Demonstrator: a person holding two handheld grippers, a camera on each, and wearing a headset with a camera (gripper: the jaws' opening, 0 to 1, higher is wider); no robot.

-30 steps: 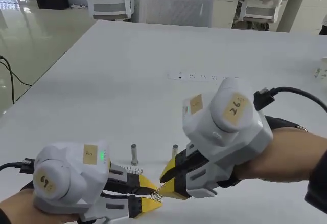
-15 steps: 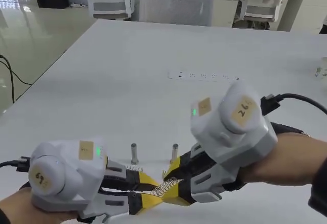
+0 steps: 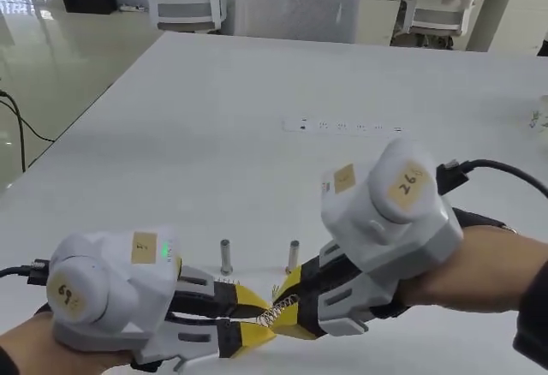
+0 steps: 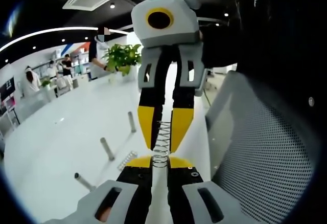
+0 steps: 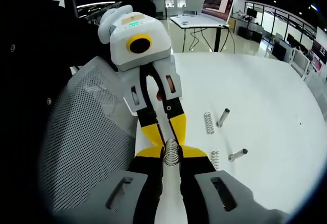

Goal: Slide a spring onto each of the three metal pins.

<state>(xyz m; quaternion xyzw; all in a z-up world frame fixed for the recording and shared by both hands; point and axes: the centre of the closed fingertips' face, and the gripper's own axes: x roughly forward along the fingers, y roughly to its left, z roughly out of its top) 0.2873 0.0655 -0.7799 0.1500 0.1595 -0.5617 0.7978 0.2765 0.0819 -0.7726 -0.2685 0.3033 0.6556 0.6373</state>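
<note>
Low in the frame, we clamp one spring (image 3: 276, 312) from both ends, left gripper (image 3: 255, 324) and right gripper (image 3: 287, 306) fingers closed on it.

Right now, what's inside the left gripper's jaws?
The left gripper pinches one end of a spring. The right gripper holds the other end. The jaws cover both ends, so how deep each end sits cannot be seen.
</note>
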